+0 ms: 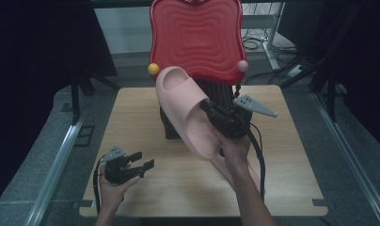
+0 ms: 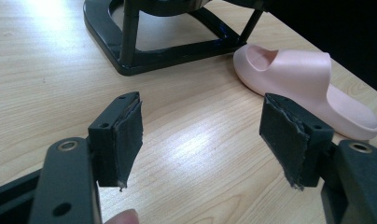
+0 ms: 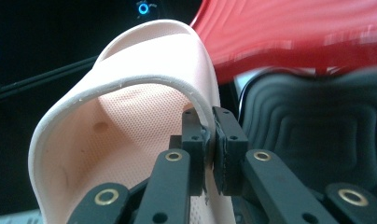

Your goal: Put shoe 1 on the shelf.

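The step in hand looks like carrying a pink slipper (image 1: 186,110) up to the shoe rack (image 1: 196,37) at the upper middle of the high view. The right tongs (image 1: 211,110) are clamped on the slipper's strap edge, and in the right gripper view the pads press together on that thin rim just right of centre, with the dotted footbed filling the left of the frame. In the high view the slipper hangs tilted in the air at the centre, its open end toward the upper left, just below the rack's red ribbed shelf and in front of its dark frame. A second pink slipper (image 2: 312,88) lies flat on the wooden surface (image 1: 131,122), at the right of the left gripper view, just beside the rack's black base (image 2: 144,51). The left tongs (image 2: 200,140) hover low at the lower left of the high view, jaws apart with nothing between them. My judgement is that the pair is being put away and this one is about halfway there. The next move calls for tipping the slipper level and easing it onto a shelf, with care that its sole clears the red shelf's rim; the grip on one thin strap edge may let it swing. The left tongs then seem well placed to go for the slipper on the surface.
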